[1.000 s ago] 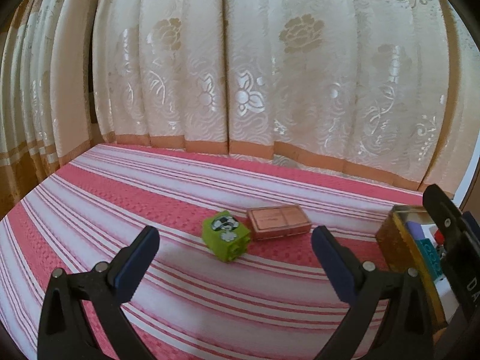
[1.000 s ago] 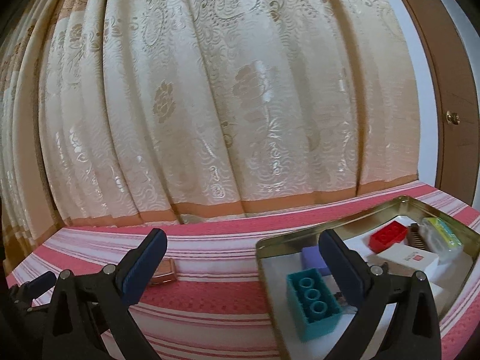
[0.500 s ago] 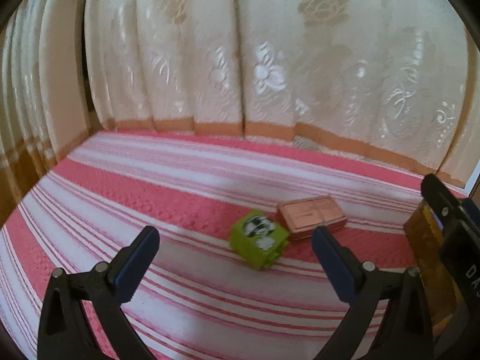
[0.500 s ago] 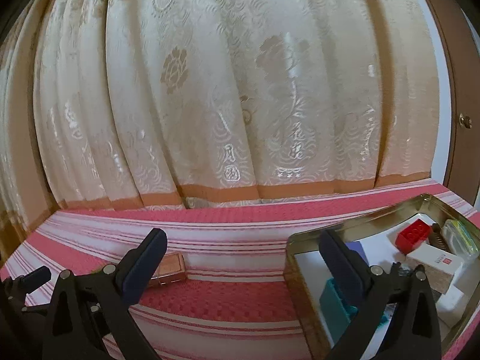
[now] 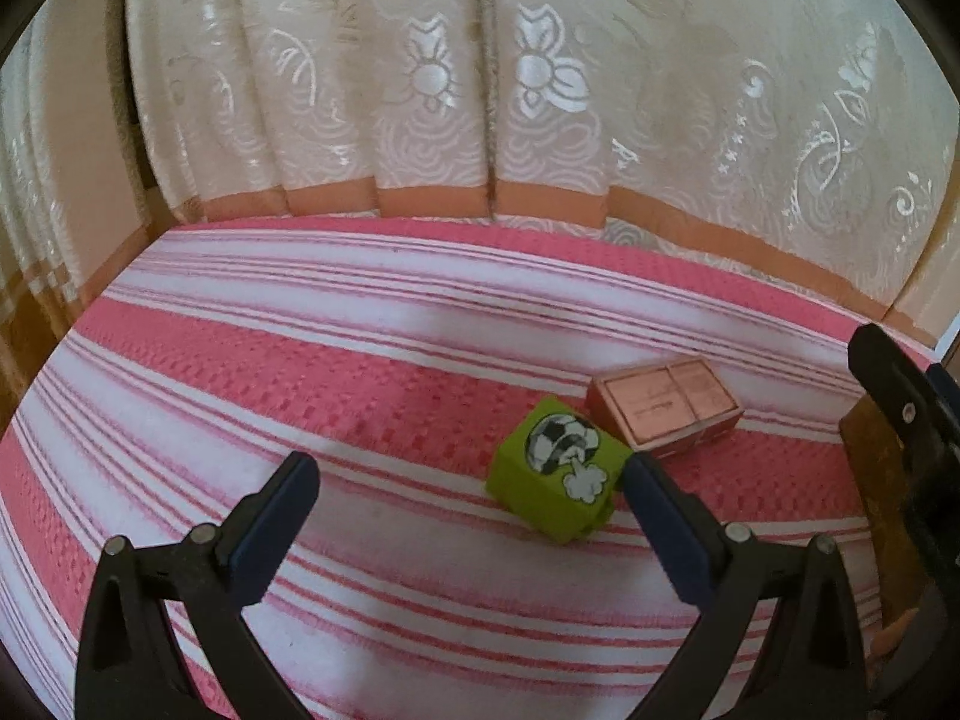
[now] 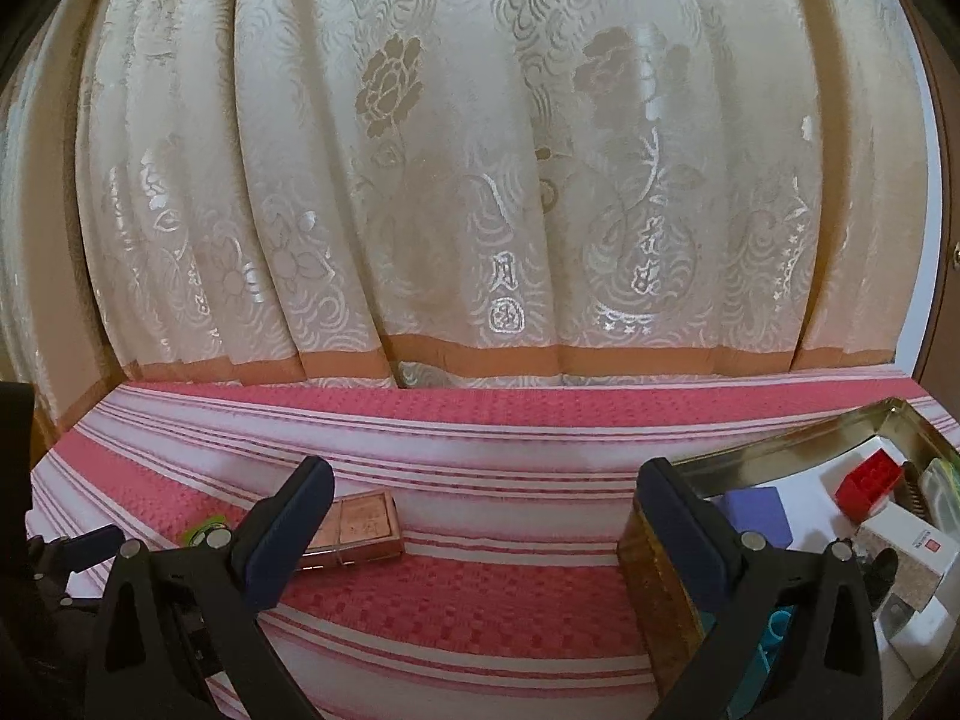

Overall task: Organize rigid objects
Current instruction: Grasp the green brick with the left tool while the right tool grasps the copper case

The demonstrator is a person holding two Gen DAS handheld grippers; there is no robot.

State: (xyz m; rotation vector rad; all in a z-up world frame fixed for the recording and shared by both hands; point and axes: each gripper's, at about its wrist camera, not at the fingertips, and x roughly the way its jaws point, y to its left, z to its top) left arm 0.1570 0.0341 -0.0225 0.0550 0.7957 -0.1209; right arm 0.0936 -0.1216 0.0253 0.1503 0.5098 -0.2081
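Note:
A green cube [image 5: 555, 477] with a football picture lies on the pink striped cloth [image 5: 360, 396]. It sits just ahead of the right finger [image 5: 663, 525] of my open, empty left gripper [image 5: 471, 519]. A flat pink box [image 5: 663, 414] lies right behind the cube and also shows in the right wrist view [image 6: 360, 528]. My right gripper [image 6: 480, 525] is open and empty, with the gold tin [image 6: 654, 588] at its right finger. The tin holds a purple block [image 6: 756, 516], a red brick [image 6: 870, 480], a white box [image 6: 906, 552] and a teal brick [image 6: 774, 642].
Cream patterned curtains [image 6: 480, 180] hang along the far edge of the cloth. The right gripper's body [image 5: 906, 426] and the tin's wall [image 5: 870, 480] stand at the right edge of the left wrist view. The left gripper [image 6: 72, 546] shows at the lower left of the right wrist view.
Both grippers have swung left and moved closer to the cloth. The cube and pink box now sit nearer my left gripper's right finger. The tin has slid toward the right edge of the right wrist view.

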